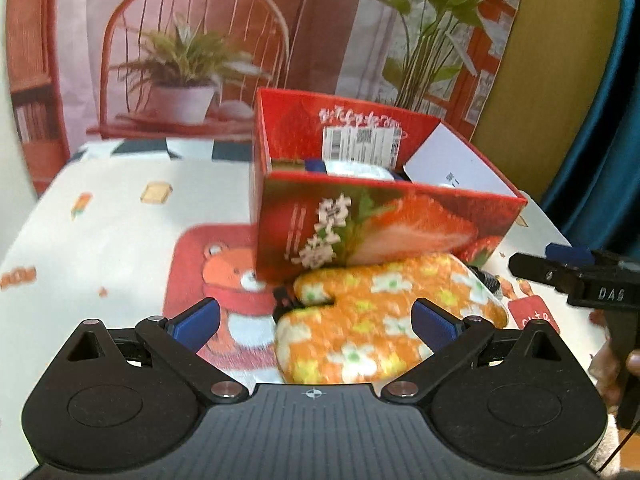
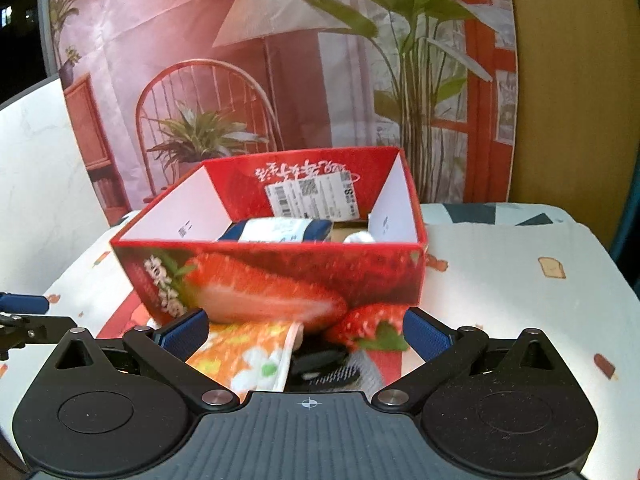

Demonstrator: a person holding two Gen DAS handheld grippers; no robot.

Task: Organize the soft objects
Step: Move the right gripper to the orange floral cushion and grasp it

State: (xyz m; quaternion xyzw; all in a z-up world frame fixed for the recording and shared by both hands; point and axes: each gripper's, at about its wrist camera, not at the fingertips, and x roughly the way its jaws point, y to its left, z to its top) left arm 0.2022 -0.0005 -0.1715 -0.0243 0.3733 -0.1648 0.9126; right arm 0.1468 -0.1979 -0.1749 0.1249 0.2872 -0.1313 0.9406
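Tongs on both sides stand spread wide with nothing between their blue pads. Just ahead of the left tongs (image 1: 316, 320) lies an orange oven mitt (image 1: 380, 320) with white and yellow flowers, flat on the counter (image 1: 120, 208), its thumb pointing towards the left pad and its far end touching the front wall of a red strawberry box (image 1: 380, 224). The mitt's near edge reaches back between the two fingers, though neither pad appears to press it (motion blur softens the edges). A dark, mesh-like object (image 1: 486, 280) peeks out at the mitt's far right side; what it is I cannot tell.

From the right wrist view, the right tongs (image 2: 306, 334) hover low before the same box (image 2: 280, 276), the mitt (image 2: 244, 356) lying ahead of the left pad and the dark object (image 2: 324, 364) near the middle. Inside the open box, beyond both tongs, sits a white bundle with dark blue ends (image 2: 280, 230) and a pale rounded item (image 2: 358, 237) to its right. The right tongs (image 1: 560, 270) also show at the far right of the left wrist view, a hand (image 1: 624, 364) gripping below them.
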